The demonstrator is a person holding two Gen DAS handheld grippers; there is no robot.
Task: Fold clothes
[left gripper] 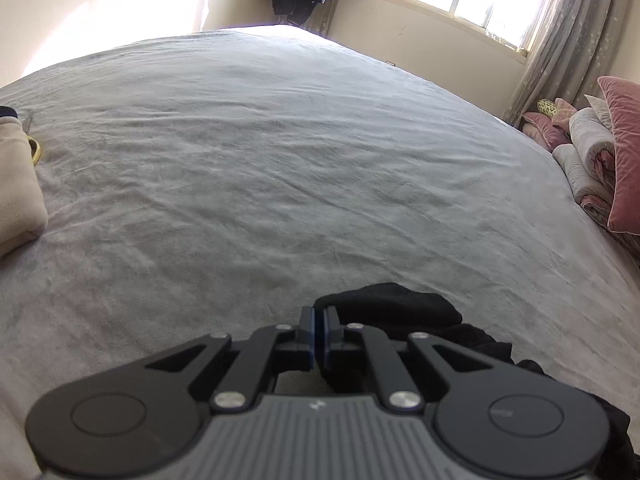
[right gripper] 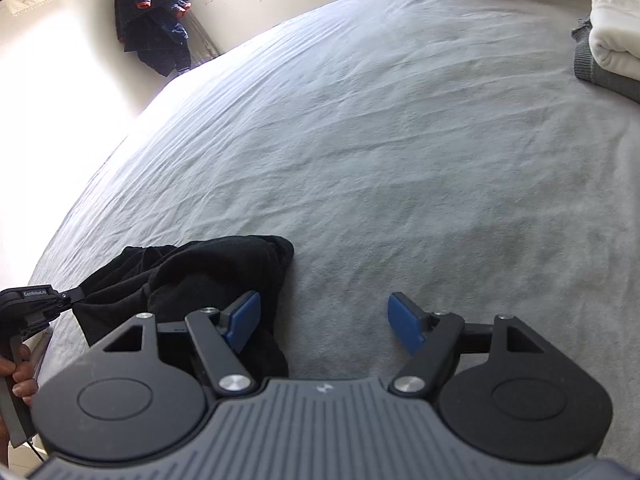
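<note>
Your left gripper has its fingers clamped on an edge of the black garment, which lies bunched on the grey bed; your right gripper hangs beside it, fingers apart and empty.

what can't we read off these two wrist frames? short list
- Black garment: type unclear. Bunched in the right wrist view; the gripper body hides most of it in the left.
- Left gripper: shut on the garment's edge; how much cloth is pinched, unreadable.
- Cream folded item: cut by the left view's edge.
- White and grey stack: cut by the right view's edge.
</note>
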